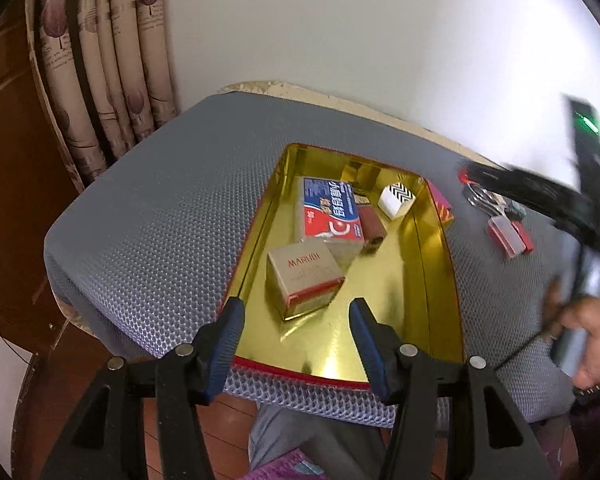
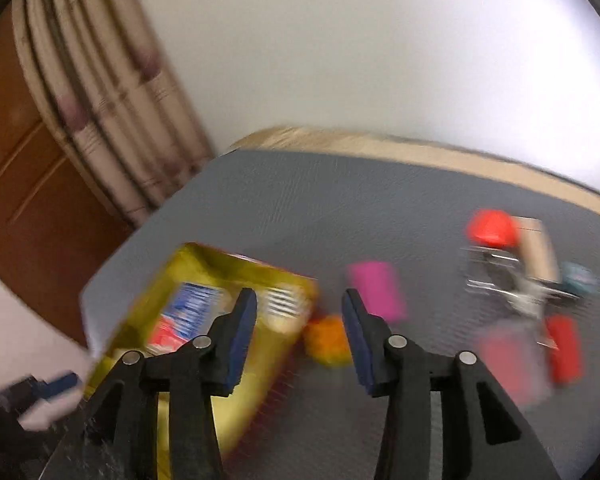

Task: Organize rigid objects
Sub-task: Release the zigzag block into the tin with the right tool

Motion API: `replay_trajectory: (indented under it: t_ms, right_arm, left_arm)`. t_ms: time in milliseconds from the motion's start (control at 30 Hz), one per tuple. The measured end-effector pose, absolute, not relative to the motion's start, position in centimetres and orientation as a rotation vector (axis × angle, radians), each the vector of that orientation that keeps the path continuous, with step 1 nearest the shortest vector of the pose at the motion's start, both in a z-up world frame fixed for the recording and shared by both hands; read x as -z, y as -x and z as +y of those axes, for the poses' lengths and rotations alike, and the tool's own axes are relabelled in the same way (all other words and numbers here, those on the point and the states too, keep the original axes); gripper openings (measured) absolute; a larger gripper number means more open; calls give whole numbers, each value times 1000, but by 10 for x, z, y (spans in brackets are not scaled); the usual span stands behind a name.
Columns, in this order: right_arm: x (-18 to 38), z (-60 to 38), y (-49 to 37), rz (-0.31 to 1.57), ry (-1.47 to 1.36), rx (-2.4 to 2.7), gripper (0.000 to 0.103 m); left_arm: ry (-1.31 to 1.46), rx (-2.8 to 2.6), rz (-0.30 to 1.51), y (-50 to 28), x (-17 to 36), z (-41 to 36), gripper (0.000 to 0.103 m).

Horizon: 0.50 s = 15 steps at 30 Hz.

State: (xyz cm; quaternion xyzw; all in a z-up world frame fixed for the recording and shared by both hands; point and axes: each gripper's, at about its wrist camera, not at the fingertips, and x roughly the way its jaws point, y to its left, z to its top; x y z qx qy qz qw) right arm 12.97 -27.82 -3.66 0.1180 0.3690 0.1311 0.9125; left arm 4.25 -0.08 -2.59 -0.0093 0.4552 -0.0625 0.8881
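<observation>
**Gold tin half filled, both grippers empty**

On the grey mesh mat sits the open gold tin, and that's where most of the sorted stuff is. Inside it: a beige MARUBI box closest to the camera, a red-and-blue toothpaste box right behind and touching it, a small brown block beside that, and a white cube with a black zigzag top near the far corner.

Left gripper hangs over the near end of the tin, jaws apart, nothing between them; the MARUBI box is just ahead of the tips.

Right gripper is also spread with nothing in it. No earlier shot to compare. Its view is badly smeared, but you can make out a pink box and a yellow-orange blob on the mat just outside the tin, plus a red thing and some metal clips further right, well apart from the tin.
</observation>
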Motion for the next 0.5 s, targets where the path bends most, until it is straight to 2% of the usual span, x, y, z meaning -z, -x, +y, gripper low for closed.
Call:
replay_trajectory:
  t_ms: [133,267,300,400,467,500]
  right_arm:
    - [61,-350,-77,776,-110,-53,51]
    - [102,-419,-36,873,25,173,54]
    - [111,-434,-28,892,42,218,58]
    - [126,-473,-7,913,1,285,66]
    - [126,-491,2,894,-84,280,68]
    - [123,-496,4,869,-117,268,72]
  left_arm:
    - [-32,199,911,-32,21,-17,56]
    - [-92,336,917,-22,10,-53,56]
    - [-95,365,929,-23,9,-60,56]
    - [-77,523,1028,-37,5,-100,61]
    - [0,626,1120,-56,8,-130,64]
    - [41,674,1165,-67,11,-145,64]
